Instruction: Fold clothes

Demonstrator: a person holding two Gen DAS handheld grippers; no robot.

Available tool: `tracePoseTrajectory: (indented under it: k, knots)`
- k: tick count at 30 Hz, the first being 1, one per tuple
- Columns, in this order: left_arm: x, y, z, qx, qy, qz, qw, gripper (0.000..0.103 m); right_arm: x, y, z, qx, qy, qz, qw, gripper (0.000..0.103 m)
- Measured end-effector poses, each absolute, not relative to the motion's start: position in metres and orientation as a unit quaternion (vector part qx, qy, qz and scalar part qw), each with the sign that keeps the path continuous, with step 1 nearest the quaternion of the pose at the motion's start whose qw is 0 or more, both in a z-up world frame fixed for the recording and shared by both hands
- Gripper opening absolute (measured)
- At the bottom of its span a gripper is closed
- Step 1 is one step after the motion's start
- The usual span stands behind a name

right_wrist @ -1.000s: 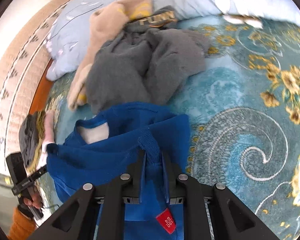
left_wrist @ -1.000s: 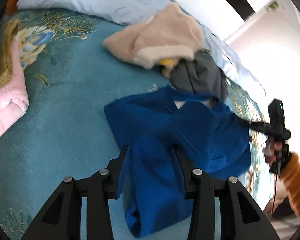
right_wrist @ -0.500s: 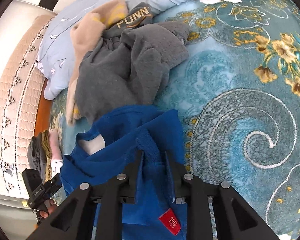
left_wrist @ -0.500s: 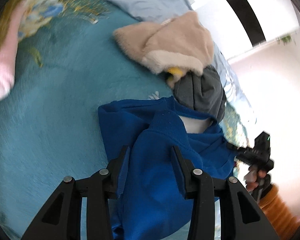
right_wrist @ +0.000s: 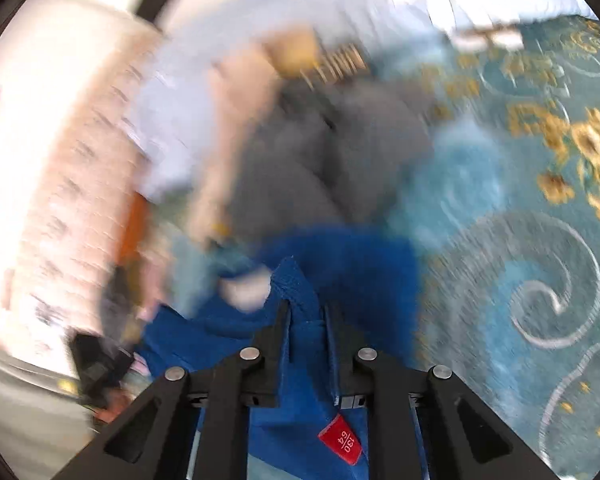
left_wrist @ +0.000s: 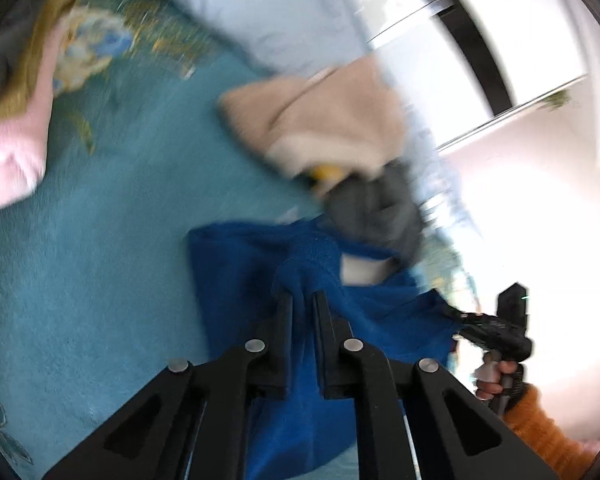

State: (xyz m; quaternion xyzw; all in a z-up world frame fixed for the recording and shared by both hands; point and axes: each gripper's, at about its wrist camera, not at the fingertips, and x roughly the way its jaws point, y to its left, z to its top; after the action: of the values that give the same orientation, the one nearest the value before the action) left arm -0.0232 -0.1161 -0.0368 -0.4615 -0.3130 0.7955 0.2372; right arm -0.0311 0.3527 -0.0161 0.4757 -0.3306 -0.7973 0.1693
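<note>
Teal floral bedspread (left_wrist: 100, 240) under blue garment (left_wrist: 236, 272), beige (left_wrist: 320, 120) and grey clothes (left_wrist: 380, 208).

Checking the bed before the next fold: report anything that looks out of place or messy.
Behind the blue garment, which both grippers pinch, a beige fleece and a grey garment lie crumpled in a loose heap, unfolded. A red size tag hangs exposed from the blue fabric. Nothing looks damaged.
</note>
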Motion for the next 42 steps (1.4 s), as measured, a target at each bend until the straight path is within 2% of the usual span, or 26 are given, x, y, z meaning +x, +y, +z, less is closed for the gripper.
tracePoseTrajectory:
  k: [2,4,5,6,7,12,15,17,18,19,21,25,32,36,42]
  knots:
    - [-0.023,-0.124,-0.035,-0.446,-0.329,0.800,0.229,0.009,-0.033,0.367,-0.016,0.448,-0.366,-0.804,0.140,0.017]
    - [-0.027,-0.130,-0.041,-0.447,-0.346,0.798,0.210,0.009,-0.045,0.369,-0.030,0.466,-0.369,-0.799,0.094,0.017]
    - [-0.031,-0.131,-0.049,-0.459,-0.351,0.793,0.191,0.008,-0.051,0.364,-0.038,0.488,-0.352,-0.795,0.078,0.017]
    - [-0.035,-0.131,-0.057,-0.474,-0.350,0.791,0.164,0.000,-0.058,0.357,-0.048,0.517,-0.318,-0.793,0.052,0.017]
    - [-0.038,-0.133,-0.065,-0.484,-0.356,0.787,0.142,0.000,-0.060,0.355,-0.053,0.527,-0.308,-0.791,0.042,0.016]
    - [-0.033,-0.163,-0.092,-0.478,-0.465,0.738,0.105,0.000,-0.061,0.359,-0.063,0.527,-0.339,-0.779,0.036,0.016]
    - [-0.032,-0.162,-0.088,-0.480,-0.459,0.738,0.120,0.000,-0.061,0.360,-0.064,0.529,-0.344,-0.775,0.036,0.016]
    - [-0.039,-0.155,-0.084,-0.492,-0.446,0.735,0.139,0.004,-0.061,0.361,-0.065,0.530,-0.348,-0.773,0.036,0.016]
    - [-0.042,-0.151,-0.082,-0.496,-0.440,0.734,0.146,0.013,-0.060,0.362,-0.066,0.530,-0.349,-0.772,0.036,0.016]
    - [-0.045,-0.145,-0.081,-0.502,-0.433,0.733,0.152,0.027,-0.060,0.362,-0.066,0.531,-0.351,-0.771,0.036,0.016]
    - [-0.048,-0.136,-0.082,-0.513,-0.423,0.730,0.157,0.034,-0.060,0.363,-0.067,0.532,-0.354,-0.768,0.036,0.017]
    - [-0.051,-0.129,-0.093,-0.542,-0.419,0.714,0.146,0.034,-0.060,0.367,-0.062,0.534,-0.356,-0.766,0.043,0.019]
    - [-0.054,-0.124,-0.092,-0.526,-0.456,0.699,0.164,0.034,-0.057,0.374,-0.056,0.526,-0.382,-0.757,0.067,0.021]
    - [-0.054,-0.120,-0.094,-0.532,-0.449,0.699,0.165,0.034,-0.055,0.376,-0.059,0.532,-0.383,-0.751,0.077,0.029]
    - [-0.051,-0.121,-0.098,-0.515,-0.474,0.696,0.157,0.033,-0.054,0.370,-0.068,0.546,-0.367,-0.749,0.081,0.030]
